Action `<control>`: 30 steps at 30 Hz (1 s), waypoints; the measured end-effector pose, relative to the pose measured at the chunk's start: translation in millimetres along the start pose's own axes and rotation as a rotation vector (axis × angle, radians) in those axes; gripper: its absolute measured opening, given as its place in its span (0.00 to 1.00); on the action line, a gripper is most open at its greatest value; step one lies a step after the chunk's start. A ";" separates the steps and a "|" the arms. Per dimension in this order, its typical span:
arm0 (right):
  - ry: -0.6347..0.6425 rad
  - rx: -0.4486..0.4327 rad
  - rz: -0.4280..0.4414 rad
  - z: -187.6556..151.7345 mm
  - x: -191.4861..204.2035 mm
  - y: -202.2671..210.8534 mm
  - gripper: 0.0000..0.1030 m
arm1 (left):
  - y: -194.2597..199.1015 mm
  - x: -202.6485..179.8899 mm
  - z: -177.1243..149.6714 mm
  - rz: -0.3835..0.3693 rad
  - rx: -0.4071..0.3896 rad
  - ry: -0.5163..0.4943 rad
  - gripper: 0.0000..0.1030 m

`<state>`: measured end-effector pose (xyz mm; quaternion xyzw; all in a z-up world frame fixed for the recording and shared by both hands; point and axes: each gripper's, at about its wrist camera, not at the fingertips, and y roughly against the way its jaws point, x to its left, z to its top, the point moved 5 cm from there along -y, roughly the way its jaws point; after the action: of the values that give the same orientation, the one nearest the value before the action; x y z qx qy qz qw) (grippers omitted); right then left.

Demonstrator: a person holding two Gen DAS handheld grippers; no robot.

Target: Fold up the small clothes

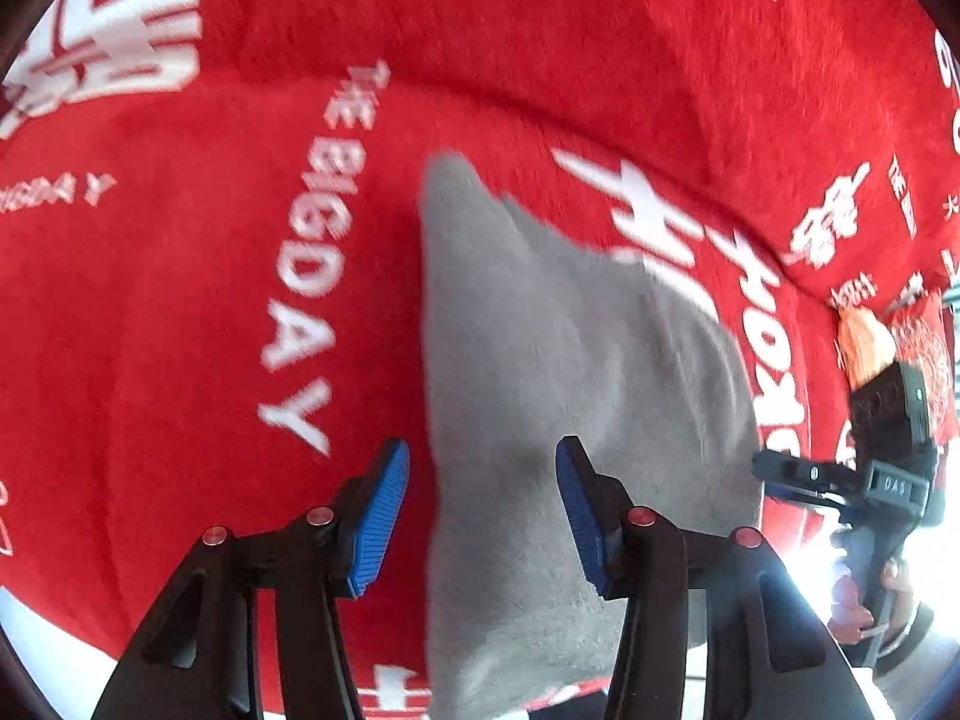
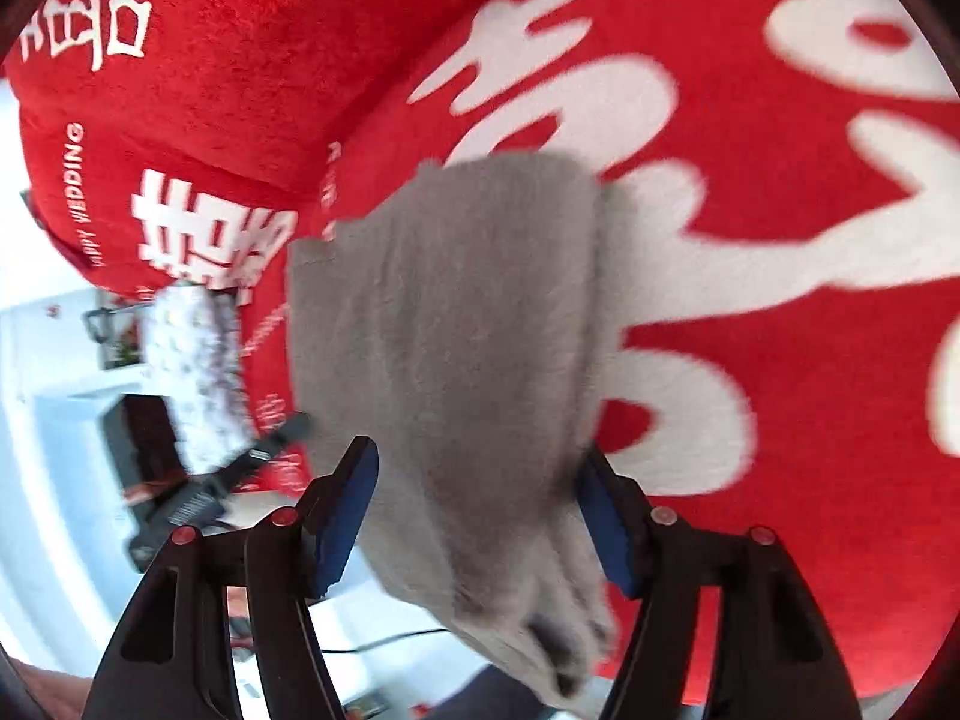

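A small grey garment [image 1: 540, 360] lies on a red blanket [image 1: 180, 330] with white lettering. In the left wrist view my left gripper [image 1: 483, 510] hovers over the garment's near left edge, its blue pads apart. The right pad is above the cloth, the left pad above the blanket, and neither presses on it. In the right wrist view the same grey garment [image 2: 480, 330] runs between the wide-set fingers of my right gripper [image 2: 474, 516]. The pads flank it without pinching, and its near end droops low in the view.
The blanket rises into a red cushion or fold [image 2: 210, 90] at the back. The right gripper's black body [image 1: 888, 480], held by a hand [image 1: 852, 606], shows at the right. A speckled white sleeve [image 2: 192, 354] and the left gripper's black body [image 2: 198, 498] show at the left, over a pale floor.
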<state>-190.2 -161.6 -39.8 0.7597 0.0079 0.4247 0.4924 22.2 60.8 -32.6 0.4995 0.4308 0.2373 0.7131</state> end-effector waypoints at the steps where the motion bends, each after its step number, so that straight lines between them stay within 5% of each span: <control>1: -0.002 -0.016 -0.015 2.6 0.0 4.7 0.39 | 1.8 2.0 5.7 0.009 -0.015 0.007 0.50; 2: -0.005 -0.019 -0.031 6.0 3.1 5.8 0.20 | 0.2 3.7 11.0 0.023 -0.022 0.012 0.50; 4: 0.012 -0.015 -0.059 9.5 5.5 4.9 0.20 | -6.6 9.8 15.3 0.075 -0.023 -0.005 0.50; 7: 0.161 -0.053 -0.216 11.6 17.7 2.6 0.15 | -33.0 14.2 15.4 0.170 -0.004 -0.051 0.51; 10: 0.261 -0.063 -0.375 10.3 4.5 -10.2 0.13 | -42.4 15.5 13.8 0.204 -0.029 -0.062 0.70; 13: 0.166 -0.077 -0.312 11.7 -14.8 -5.0 0.14 | -36.7 18.8 12.5 0.234 -0.021 -0.045 0.71; 17: 0.150 -0.084 -0.357 3.9 -12.4 10.4 0.14 | -17.8 15.3 5.7 0.298 -0.018 -0.066 0.71; 24: 0.217 -0.134 -0.332 -29.3 31.1 28.7 0.14 | 0.0 12.4 -31.7 0.336 0.024 -0.064 0.71; 30: 0.293 -0.042 -0.444 -40.6 26.0 -12.4 0.14 | -0.9 15.3 -43.3 0.333 0.021 -0.029 0.71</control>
<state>-195.1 -114.0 -26.3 0.6595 0.2368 0.4119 0.5825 -6.8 94.2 -44.8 0.5748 0.3343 0.3404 0.6648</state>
